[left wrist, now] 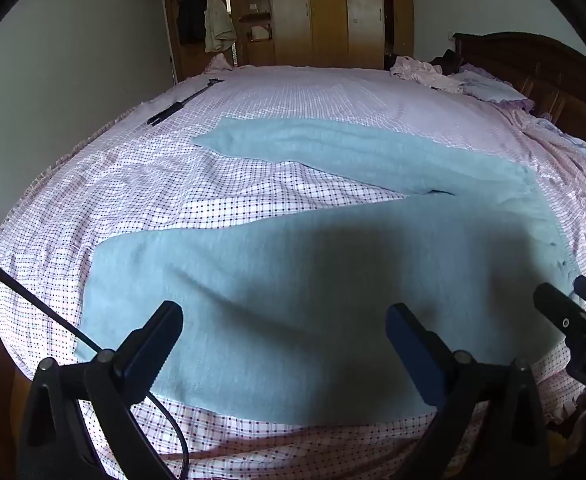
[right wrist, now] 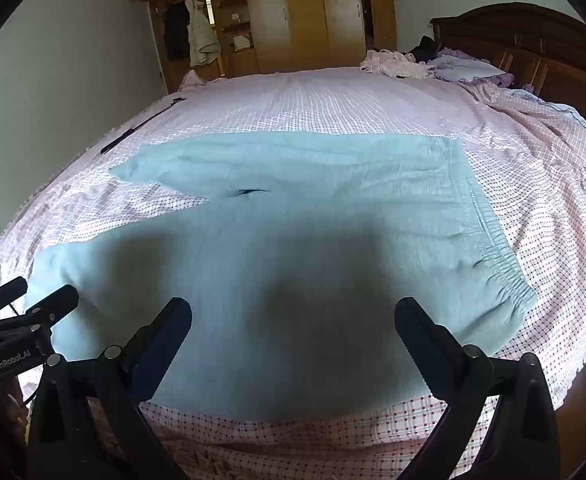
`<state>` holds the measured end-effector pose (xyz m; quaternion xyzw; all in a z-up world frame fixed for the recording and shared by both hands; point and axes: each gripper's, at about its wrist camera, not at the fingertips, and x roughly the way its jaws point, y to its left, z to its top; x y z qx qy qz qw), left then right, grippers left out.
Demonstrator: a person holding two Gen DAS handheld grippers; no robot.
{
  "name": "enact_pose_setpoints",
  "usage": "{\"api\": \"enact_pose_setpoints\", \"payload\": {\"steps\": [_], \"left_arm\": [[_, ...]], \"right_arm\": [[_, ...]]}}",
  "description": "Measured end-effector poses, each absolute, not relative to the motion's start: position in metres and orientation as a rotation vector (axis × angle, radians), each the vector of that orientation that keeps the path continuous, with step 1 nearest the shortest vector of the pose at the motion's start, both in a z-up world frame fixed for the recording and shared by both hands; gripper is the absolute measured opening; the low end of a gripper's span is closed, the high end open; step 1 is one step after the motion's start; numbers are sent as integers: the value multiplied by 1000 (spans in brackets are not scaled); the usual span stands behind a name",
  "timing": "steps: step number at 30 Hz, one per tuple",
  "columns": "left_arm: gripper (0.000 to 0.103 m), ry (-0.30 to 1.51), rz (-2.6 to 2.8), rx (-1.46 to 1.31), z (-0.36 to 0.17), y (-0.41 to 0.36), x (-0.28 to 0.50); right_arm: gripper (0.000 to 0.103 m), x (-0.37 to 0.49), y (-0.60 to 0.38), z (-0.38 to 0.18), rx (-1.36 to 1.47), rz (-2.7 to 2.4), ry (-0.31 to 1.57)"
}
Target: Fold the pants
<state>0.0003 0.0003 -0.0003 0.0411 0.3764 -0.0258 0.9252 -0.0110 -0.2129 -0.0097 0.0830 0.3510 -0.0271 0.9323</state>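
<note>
Light blue pants (left wrist: pixel 293 272) lie spread flat on the bed, both legs pointing left and splayed apart, the elastic waistband (right wrist: pixel 501 280) at the right. My left gripper (left wrist: pixel 283 326) is open and empty, hovering above the near leg. My right gripper (right wrist: pixel 293 320) is open and empty, above the seat of the pants (right wrist: pixel 293 240) near the front edge. The right gripper's tips show at the right edge of the left wrist view (left wrist: pixel 573 308); the left gripper shows at the left edge of the right wrist view (right wrist: pixel 25 300).
The bed has a pink checked sheet (left wrist: pixel 141 184). A black rod (left wrist: pixel 181 104) lies at its far left edge. Crumpled clothes (right wrist: pixel 397 66) and pillows (right wrist: pixel 469 68) sit by the wooden headboard (right wrist: pixel 533 40). A wardrobe (left wrist: pixel 333 12) stands behind. A black cable (left wrist: pixel 33 296) trails at the left.
</note>
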Motion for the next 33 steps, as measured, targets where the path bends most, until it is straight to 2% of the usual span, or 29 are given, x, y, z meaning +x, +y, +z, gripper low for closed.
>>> {"api": "enact_pose_setpoints", "payload": {"steps": [33], "left_arm": [[103, 769, -13, 94, 0, 4, 2]], "right_arm": [[98, -11, -216, -10, 181, -64, 729]]}}
